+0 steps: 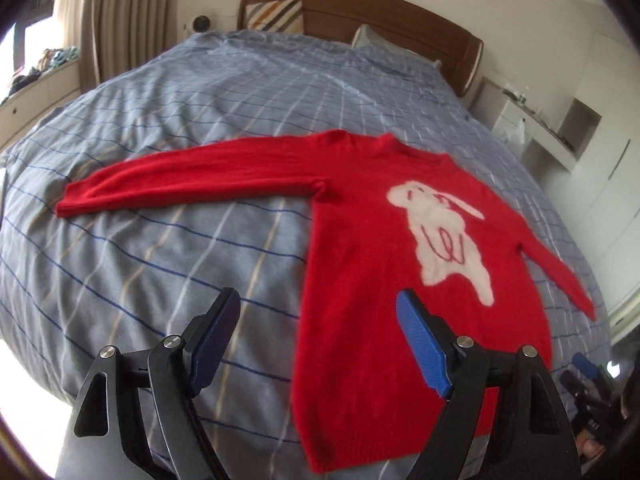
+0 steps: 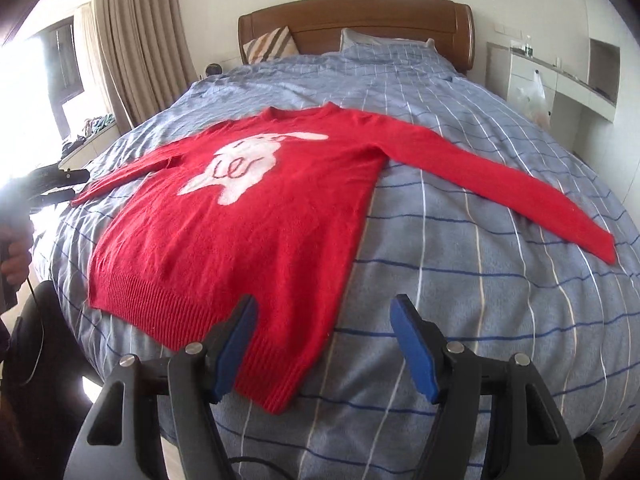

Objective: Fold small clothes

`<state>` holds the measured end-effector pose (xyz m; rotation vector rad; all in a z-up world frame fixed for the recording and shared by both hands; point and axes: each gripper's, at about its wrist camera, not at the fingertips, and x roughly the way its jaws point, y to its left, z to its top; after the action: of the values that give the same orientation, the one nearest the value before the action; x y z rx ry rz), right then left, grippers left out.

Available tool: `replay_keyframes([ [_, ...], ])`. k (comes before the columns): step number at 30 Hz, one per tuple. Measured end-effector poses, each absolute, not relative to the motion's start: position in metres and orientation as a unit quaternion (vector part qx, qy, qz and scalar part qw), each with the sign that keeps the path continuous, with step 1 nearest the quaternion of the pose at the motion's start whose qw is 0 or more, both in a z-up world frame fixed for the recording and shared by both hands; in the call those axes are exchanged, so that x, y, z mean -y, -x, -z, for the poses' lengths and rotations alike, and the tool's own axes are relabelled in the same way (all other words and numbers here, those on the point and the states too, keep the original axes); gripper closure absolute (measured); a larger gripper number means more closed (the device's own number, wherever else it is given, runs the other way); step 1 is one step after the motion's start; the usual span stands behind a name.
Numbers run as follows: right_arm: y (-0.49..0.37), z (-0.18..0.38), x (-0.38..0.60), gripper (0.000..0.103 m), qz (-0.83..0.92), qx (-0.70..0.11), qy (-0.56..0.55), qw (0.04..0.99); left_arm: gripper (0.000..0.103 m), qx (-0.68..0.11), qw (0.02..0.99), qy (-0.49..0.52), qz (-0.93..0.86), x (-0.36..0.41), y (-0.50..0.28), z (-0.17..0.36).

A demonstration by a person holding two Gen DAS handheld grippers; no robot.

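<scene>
A small red sweater (image 1: 360, 280) with a white rabbit on its chest lies flat and face up on the bed, both sleeves spread out to the sides. It also shows in the right wrist view (image 2: 248, 232). My left gripper (image 1: 318, 312) is open and empty, above the sweater's lower left side edge. My right gripper (image 2: 324, 320) is open and empty, above the hem's right corner. The left gripper also shows far left in the right wrist view (image 2: 60, 186), beyond the left cuff.
The bed has a blue-grey checked cover (image 1: 160, 240), also seen in the right wrist view (image 2: 480, 280). A wooden headboard (image 2: 360, 20) with pillows (image 2: 272, 46) stands at the far end. Curtains (image 2: 132, 48) hang on the left, and white shelves (image 2: 560, 80) stand on the right.
</scene>
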<state>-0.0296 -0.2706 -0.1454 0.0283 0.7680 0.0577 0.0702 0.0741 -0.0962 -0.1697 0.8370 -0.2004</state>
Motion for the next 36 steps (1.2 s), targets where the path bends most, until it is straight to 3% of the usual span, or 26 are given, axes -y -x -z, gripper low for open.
replay_keyframes([
  [4,0.025,0.149,0.276,0.032,0.011,-0.339,-0.002,0.941,0.018,-0.412,0.904,0.069,0.094,-0.055,-0.065,0.12],
  [11,0.034,0.162,0.32,0.029,0.083,-0.338,-0.048,0.936,0.016,-0.384,0.921,0.069,0.008,-0.095,-0.063,0.162],
  [16,0.03,0.165,0.33,0.027,0.101,-0.332,-0.063,0.936,0.001,-0.4,0.912,0.085,0.009,-0.103,-0.066,0.173],
  [36,0.035,0.166,0.336,0.026,0.115,-0.327,-0.079,0.935,0.0,-0.394,0.919,0.012,-0.006,-0.086,-0.055,0.173],
])
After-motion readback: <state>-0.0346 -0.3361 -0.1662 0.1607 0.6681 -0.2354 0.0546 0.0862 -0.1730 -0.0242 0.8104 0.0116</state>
